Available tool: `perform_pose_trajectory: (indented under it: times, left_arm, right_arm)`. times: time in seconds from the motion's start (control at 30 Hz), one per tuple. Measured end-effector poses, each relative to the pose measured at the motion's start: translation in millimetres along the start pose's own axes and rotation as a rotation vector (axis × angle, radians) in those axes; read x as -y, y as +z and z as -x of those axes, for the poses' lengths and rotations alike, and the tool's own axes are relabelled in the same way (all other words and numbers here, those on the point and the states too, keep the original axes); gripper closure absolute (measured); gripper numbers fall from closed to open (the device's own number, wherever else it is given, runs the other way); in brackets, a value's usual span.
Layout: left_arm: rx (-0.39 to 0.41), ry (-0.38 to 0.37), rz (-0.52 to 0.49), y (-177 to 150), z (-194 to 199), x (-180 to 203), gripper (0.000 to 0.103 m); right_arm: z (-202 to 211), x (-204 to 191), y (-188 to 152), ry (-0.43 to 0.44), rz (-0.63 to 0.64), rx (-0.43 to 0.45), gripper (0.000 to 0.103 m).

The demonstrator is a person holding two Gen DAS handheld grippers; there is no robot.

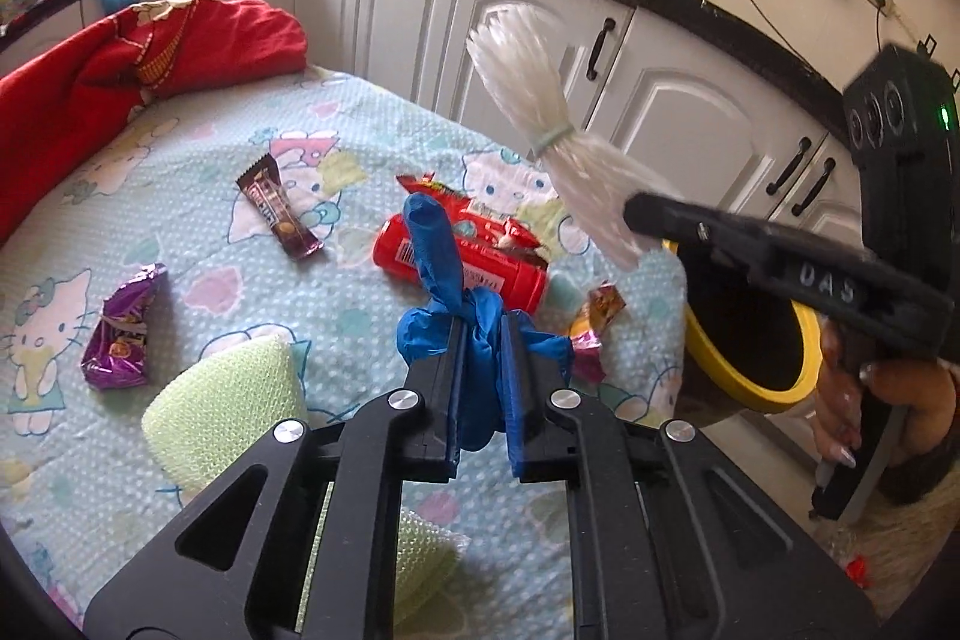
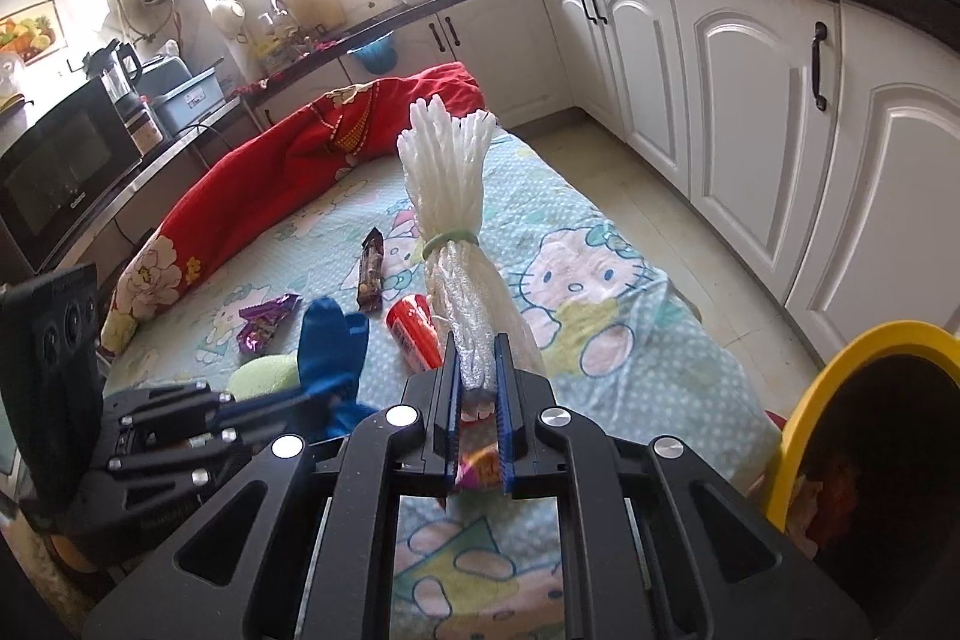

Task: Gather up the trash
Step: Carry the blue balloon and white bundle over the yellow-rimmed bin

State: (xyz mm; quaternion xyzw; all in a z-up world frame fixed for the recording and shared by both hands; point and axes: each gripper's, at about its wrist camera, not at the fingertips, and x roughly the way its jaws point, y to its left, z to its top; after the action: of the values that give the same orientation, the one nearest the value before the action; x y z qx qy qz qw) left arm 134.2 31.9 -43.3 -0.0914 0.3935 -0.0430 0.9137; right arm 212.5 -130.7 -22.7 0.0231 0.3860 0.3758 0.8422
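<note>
My left gripper (image 1: 483, 334) is shut on a crumpled blue glove (image 1: 447, 274), lifted above the cartoon-print cloth (image 1: 198, 196). My right gripper (image 2: 477, 370) is shut on a white bundle of thin plastic sticks (image 2: 447, 178) tied with a green band; the bundle (image 1: 540, 100) stands up above the cloth. On the cloth lie a red tube (image 1: 414, 256), a brown bar wrapper (image 1: 279, 208), a purple wrapper (image 1: 120, 334) and small pink and orange wrappers (image 1: 591, 334). The yellow-rimmed bin (image 2: 804, 406) stands at the right, off the cloth's edge.
A light green sponge-like pad (image 1: 228, 418) lies near my left gripper. A red blanket (image 1: 120, 64) is heaped along the far left of the cloth. White cabinets (image 2: 750, 100) with black handles line the right side, with tiled floor between them and the cloth.
</note>
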Motion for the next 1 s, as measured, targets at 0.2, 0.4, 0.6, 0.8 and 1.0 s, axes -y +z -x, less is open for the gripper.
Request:
perform_pose_trajectory:
  times: [0.2,0.4,0.6,0.8,1.0]
  left_arm:
    - [0.038,-0.008,0.002,5,12,9,0.098]
    - [0.065,-0.023,-0.007,12,17,24,0.099]
    - [0.084,-0.044,-0.023,20,20,38,0.099]
    - [0.096,-0.061,-0.042,25,20,53,0.099]
    - [0.105,-0.078,-0.055,29,18,67,0.099]
  right_arm:
    - [23,4,-11,-0.014,-0.018,0.024,0.093]
    - [49,10,-17,-0.029,-0.035,0.059,0.093]
    - [73,20,-25,-0.052,-0.055,0.086,0.093]
    - [89,33,-31,-0.087,-0.08,0.107,0.093]
    - [103,48,-39,-0.123,-0.102,0.126,0.093]
